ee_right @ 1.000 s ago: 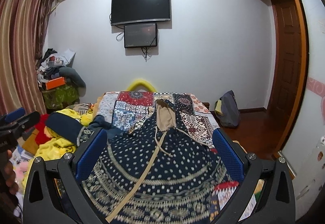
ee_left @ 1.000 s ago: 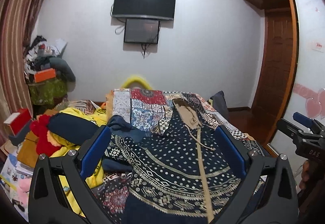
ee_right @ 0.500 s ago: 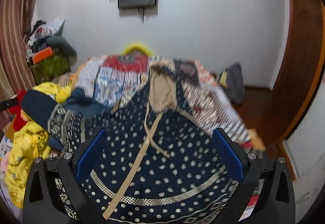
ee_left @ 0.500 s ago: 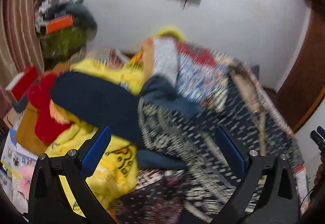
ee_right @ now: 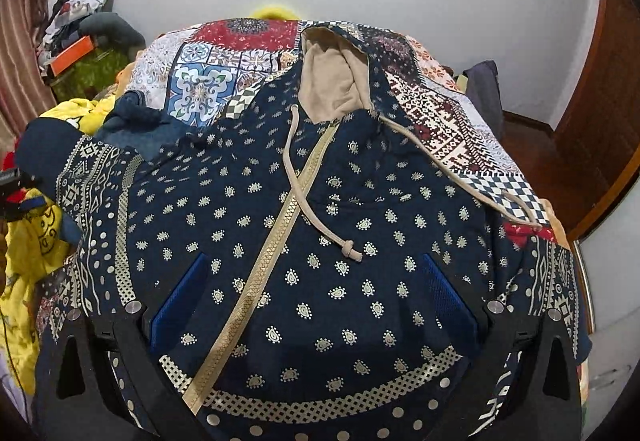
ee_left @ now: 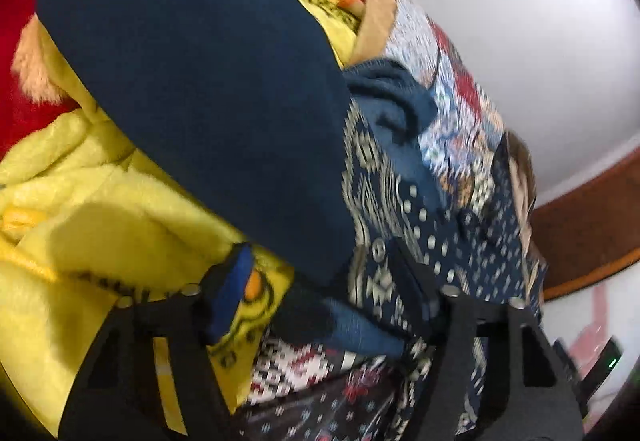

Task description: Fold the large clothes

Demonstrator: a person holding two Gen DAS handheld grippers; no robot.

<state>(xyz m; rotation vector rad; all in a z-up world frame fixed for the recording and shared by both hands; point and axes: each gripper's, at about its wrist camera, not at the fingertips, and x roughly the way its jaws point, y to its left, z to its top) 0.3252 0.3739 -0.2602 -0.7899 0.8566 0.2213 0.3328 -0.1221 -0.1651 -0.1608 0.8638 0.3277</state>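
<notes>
A navy patterned zip hoodie (ee_right: 320, 225) with a tan-lined hood (ee_right: 332, 81) and tan drawstrings lies front up on the bed. My right gripper (ee_right: 312, 301) is open, low over the hoodie's lower front, jaws straddling the zipper area. My left gripper (ee_left: 320, 281) is open at the hoodie's left sleeve (ee_left: 372, 201), close to its plain navy cuff (ee_left: 192, 81); nothing is held between the jaws. The left gripper also shows at the left edge of the right wrist view (ee_right: 16, 193).
A patchwork bedspread (ee_right: 224, 73) covers the bed. A yellow fleece blanket (ee_left: 100, 209) and red cloth (ee_left: 16, 21) are piled at the bed's left side. A cluttered shelf (ee_right: 80, 49) stands at the back left, a wooden door (ee_right: 600, 101) on the right.
Both grippers have dropped toward the bed. The left one swung left and down to the sleeve by the yellow blanket; the right one lowered over the hoodie's front.
</notes>
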